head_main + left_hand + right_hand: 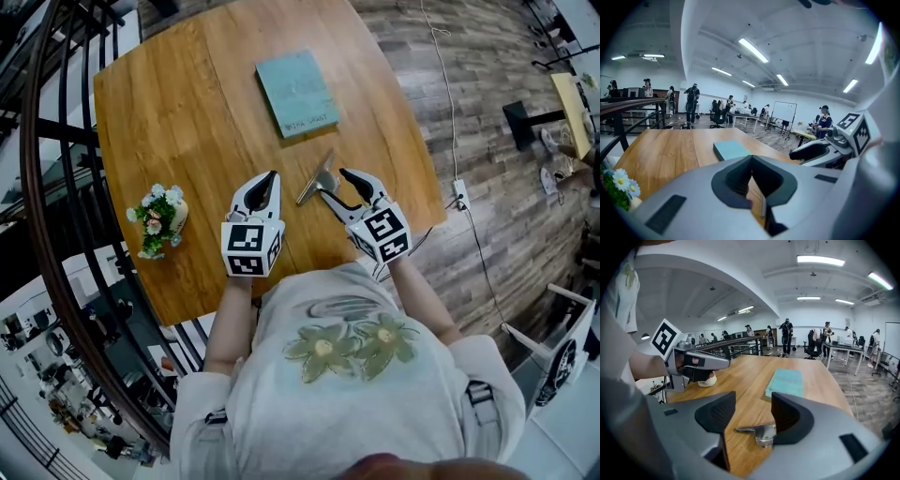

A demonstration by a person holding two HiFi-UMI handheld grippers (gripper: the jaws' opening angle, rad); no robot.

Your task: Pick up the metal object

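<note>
Shiny bare steel, wide flat head w/ a thin tapering handle: the metal object [317, 178] lies flat on the table [169, 103], near its front edge. Right gripper [335, 183] is down at it, fingers apart. Object sits btwn them, wide head just beside one pad, neither pad pressing. Left gripper [271, 176] is at 9 o'clock of the right one: matte grey shell, ribbed dark pads, fingers together w/ nothing in them.

Tabletop is warm glossy wood, long grain, rounded corners. Floor [487, 141] is grey-brown plank. I see an open office beyond w/ strip lights, desks and ppl standing.

Teal book [296, 92], flat w/ a matte cover, lies at 12 o'clock of the object, apart from it. Small flower pot [159, 218] w/ white blooms is at 9 o'clock, well apart. Black curved railing [42, 187] hugs the table's left side. White cable [448, 94] trails on the floor at 2 o'clock.
</note>
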